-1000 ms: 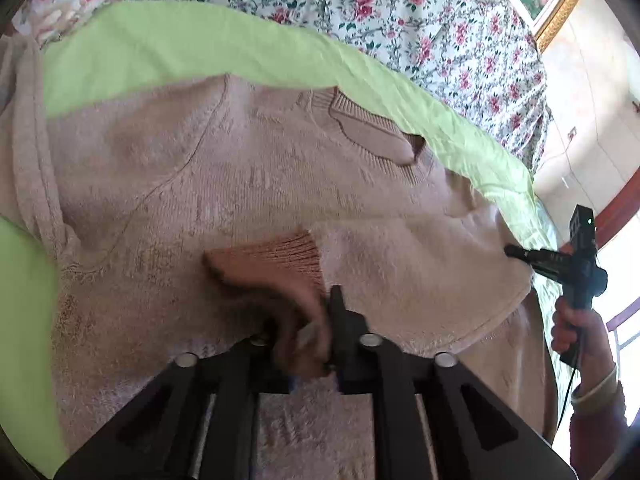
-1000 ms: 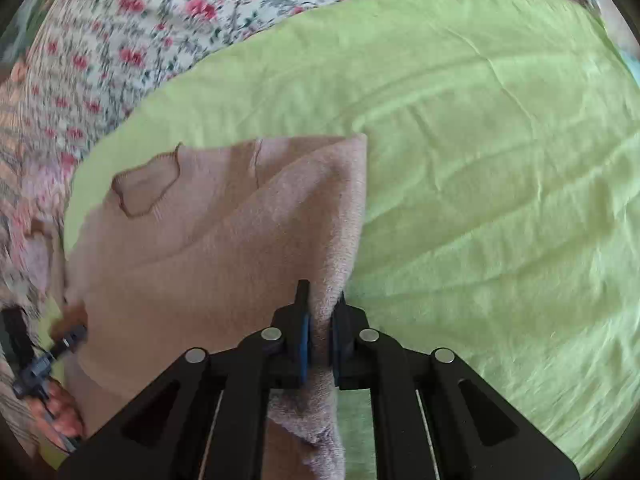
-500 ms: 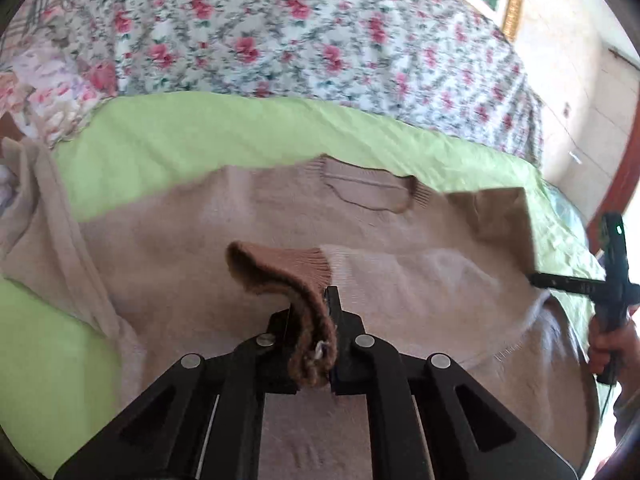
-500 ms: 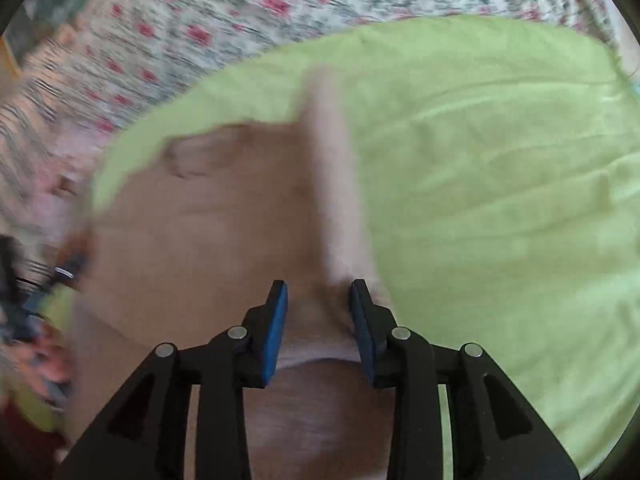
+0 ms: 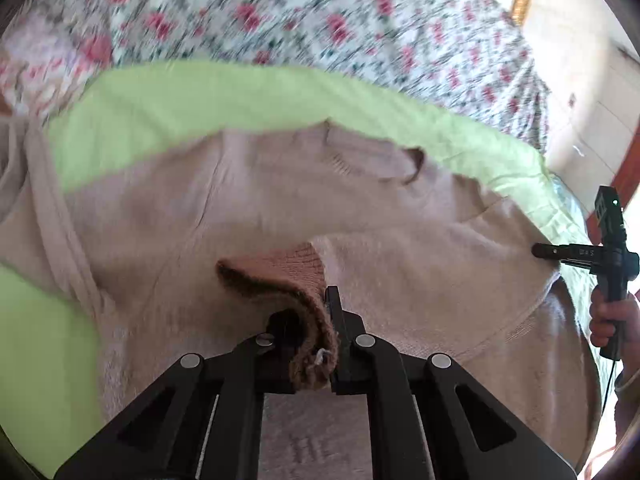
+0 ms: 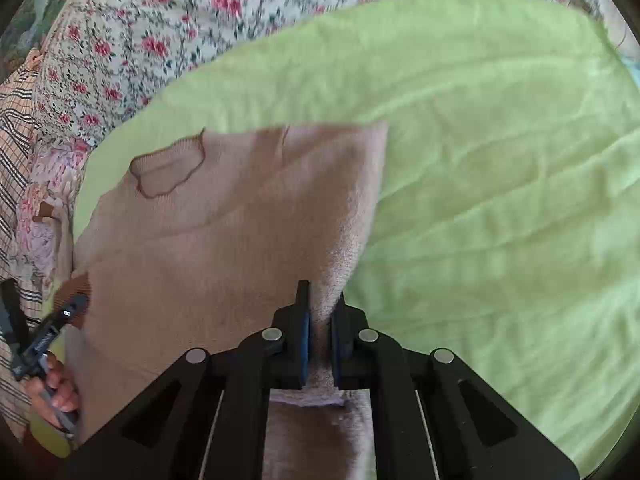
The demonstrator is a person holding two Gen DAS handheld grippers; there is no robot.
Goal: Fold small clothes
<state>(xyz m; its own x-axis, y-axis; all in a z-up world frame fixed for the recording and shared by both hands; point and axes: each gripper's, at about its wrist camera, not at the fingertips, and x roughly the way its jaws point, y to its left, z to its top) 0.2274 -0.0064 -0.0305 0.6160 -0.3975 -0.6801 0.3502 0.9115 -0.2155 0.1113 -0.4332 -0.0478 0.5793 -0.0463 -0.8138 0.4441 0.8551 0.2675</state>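
Both clamped: left tool (image 5: 320, 344) on the ribbed cuff (image 5: 280, 276) over the sweater (image 5: 168, 216) on the green sheet (image 6: 500, 160), right tool (image 6: 319, 340) pinching its folded side edge, neckline (image 6: 168, 172) lying ahead.

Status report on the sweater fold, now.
Left gripper shut on the brown ribbed cuff. Right gripper shut on the sweater's folded side edge. Pink sweater on green sheet. Nothing in the way.
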